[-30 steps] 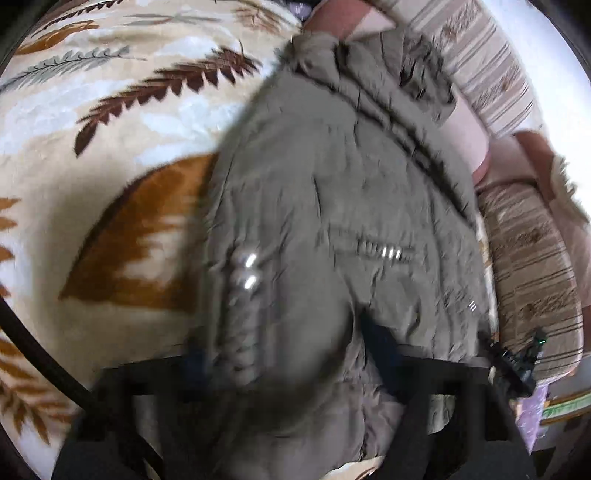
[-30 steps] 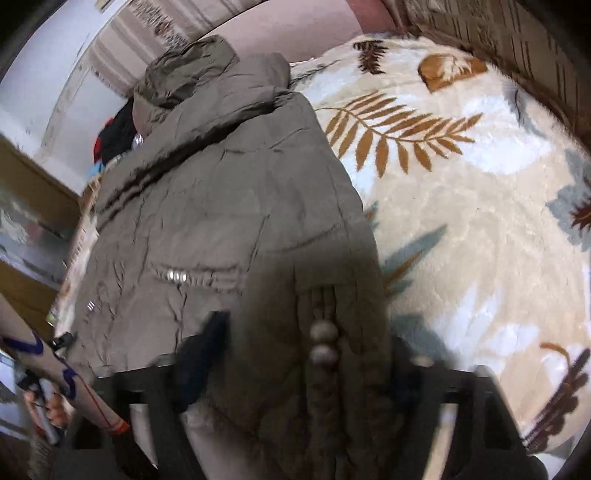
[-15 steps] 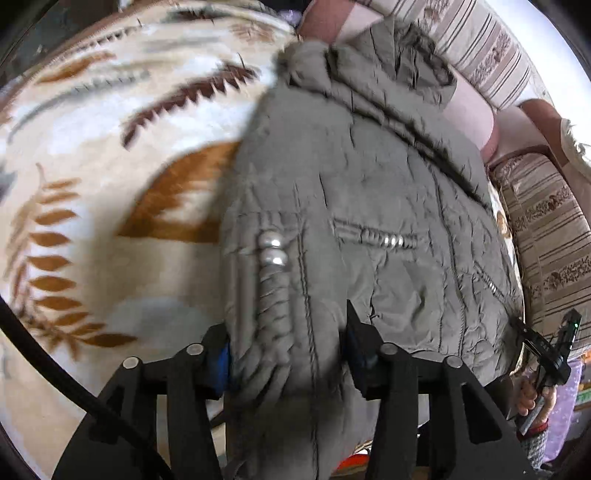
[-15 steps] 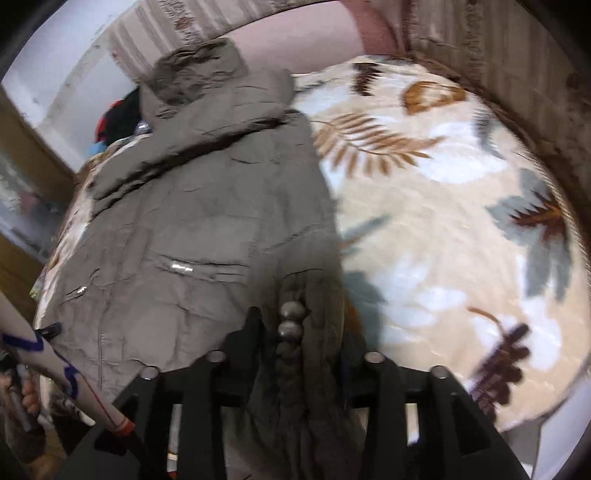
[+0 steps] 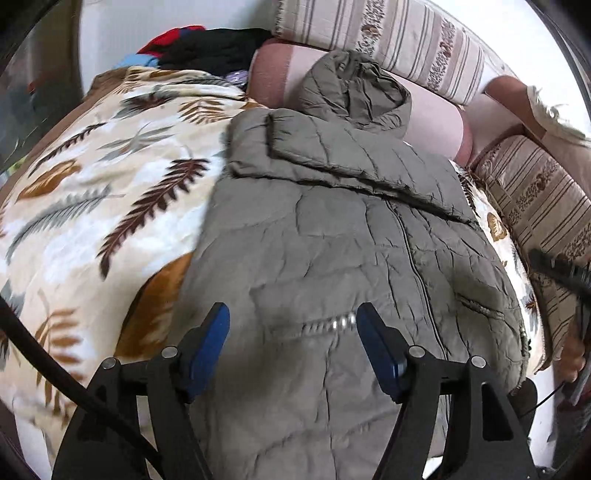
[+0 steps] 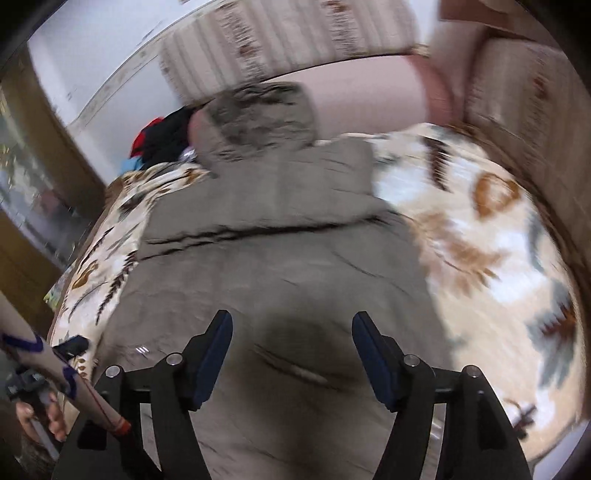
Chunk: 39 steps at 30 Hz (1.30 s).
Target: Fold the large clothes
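Showing: both grippers poised over a padded garment laid out on a covered bed.
Jacket: an olive-grey quilted jacket (image 5: 332, 240) lies front-up on the blanket, its hem toward the cameras and its hood (image 5: 354, 88) at the far end, resting against a pink bolster (image 5: 432, 118).
Sleeve: one sleeve (image 5: 354, 162) is folded across the chest just below the hood, running slantwise from one shoulder to the other side.
Closure: a central zip line (image 5: 417, 258) runs down the front; a short pocket zip (image 5: 332, 325) with bright teeth lies between the left fingers in the left wrist view.
Left gripper: the left gripper (image 5: 291, 325) has its blue-padded fingers (image 5: 207, 350) spread wide, nothing between them, held above the lower front of the jacket.
Right gripper: the right gripper (image 6: 291, 332) is likewise wide apart and empty, above the lower front of the jacket (image 6: 280, 266); this view is motion-blurred.
Blanket: a cream blanket (image 5: 92, 206) printed with brown and grey leaves covers the bed on both sides of the jacket.
Surroundings: striped cushions (image 5: 388, 33) stand behind the bolster; a heap of dark, red and blue clothes (image 5: 199, 44) lies in the far corner.
Contact: whether the fingertips touch the cloth cannot be told.
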### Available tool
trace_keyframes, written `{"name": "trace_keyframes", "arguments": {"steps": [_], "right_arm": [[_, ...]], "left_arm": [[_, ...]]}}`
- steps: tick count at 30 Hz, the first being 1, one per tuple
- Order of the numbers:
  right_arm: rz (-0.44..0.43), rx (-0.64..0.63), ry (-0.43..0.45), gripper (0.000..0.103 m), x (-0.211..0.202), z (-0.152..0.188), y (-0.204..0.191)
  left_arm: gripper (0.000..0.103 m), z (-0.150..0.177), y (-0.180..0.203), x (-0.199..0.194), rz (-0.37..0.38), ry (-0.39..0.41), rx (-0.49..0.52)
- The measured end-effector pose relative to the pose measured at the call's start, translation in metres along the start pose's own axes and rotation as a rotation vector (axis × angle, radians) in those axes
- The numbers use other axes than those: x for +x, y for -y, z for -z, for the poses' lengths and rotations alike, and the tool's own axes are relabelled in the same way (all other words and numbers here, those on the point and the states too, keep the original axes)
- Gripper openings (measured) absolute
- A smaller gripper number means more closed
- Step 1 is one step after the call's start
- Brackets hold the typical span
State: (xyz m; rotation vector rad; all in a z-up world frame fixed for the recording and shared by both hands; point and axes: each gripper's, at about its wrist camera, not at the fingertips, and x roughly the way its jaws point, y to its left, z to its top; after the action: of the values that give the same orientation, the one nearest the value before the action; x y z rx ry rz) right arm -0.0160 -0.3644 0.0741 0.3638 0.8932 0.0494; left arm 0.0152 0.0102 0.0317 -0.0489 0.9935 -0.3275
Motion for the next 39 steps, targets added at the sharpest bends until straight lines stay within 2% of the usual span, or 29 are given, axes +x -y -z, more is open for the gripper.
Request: {"name": "trace_keyframes", "arguments": {"steps": [7,13,16,20,24,29,33,34,36,37,38,39], "right_arm": [[0.046,-0.101,-0.046,0.076,0.070,-0.096,-0.083],[0.072,-0.069,-0.061,0.077,0.145,-0.211,-0.132],[0.094,-0.019,-0.032,0.084,0.173,-0.262,-0.144],[0.091,0.115,0.030,0.093,0.209,-0.329,-0.147],[0.074,0.275,0.068,0.094,0.248,-0.377,-0.136],[0.055,0.459,0.109,0.094,0.292,-0.407,-0.111],[0.085,0.502,0.094,0.094,0.319,-0.419,-0.097],[0.096,0.499,0.085,0.092,0.322,-0.420,-0.095],[0.090,0.484,0.063,0.073,0.328,-0.421,-0.089],[0.081,0.474,0.047,0.040,0.329,-0.420,-0.088],[0.071,0.455,0.025,0.018,0.328,-0.418,-0.089],[0.071,0.420,0.023,0.016,0.322,-0.415,-0.093]], "left_arm": [[0.070,-0.034,-0.017,0.045,-0.028,0.018,0.012],[0.070,-0.053,-0.042,0.083,0.030,0.019,-0.025],[0.070,-0.050,-0.055,0.090,0.090,0.036,-0.025],[0.075,-0.048,-0.065,0.099,0.163,0.023,-0.043],[0.078,-0.048,-0.062,0.103,0.181,0.012,-0.026],[0.082,-0.047,-0.059,0.108,0.196,-0.002,-0.017],[0.084,-0.047,-0.061,0.114,0.216,-0.017,-0.031],[0.085,-0.047,-0.061,0.116,0.217,-0.018,-0.031],[0.085,-0.046,-0.060,0.116,0.217,-0.020,-0.029],[0.085,-0.046,-0.060,0.116,0.215,-0.019,-0.028],[0.085,-0.046,-0.060,0.116,0.214,-0.019,-0.028],[0.085,-0.046,-0.059,0.116,0.212,-0.020,-0.028]]}}
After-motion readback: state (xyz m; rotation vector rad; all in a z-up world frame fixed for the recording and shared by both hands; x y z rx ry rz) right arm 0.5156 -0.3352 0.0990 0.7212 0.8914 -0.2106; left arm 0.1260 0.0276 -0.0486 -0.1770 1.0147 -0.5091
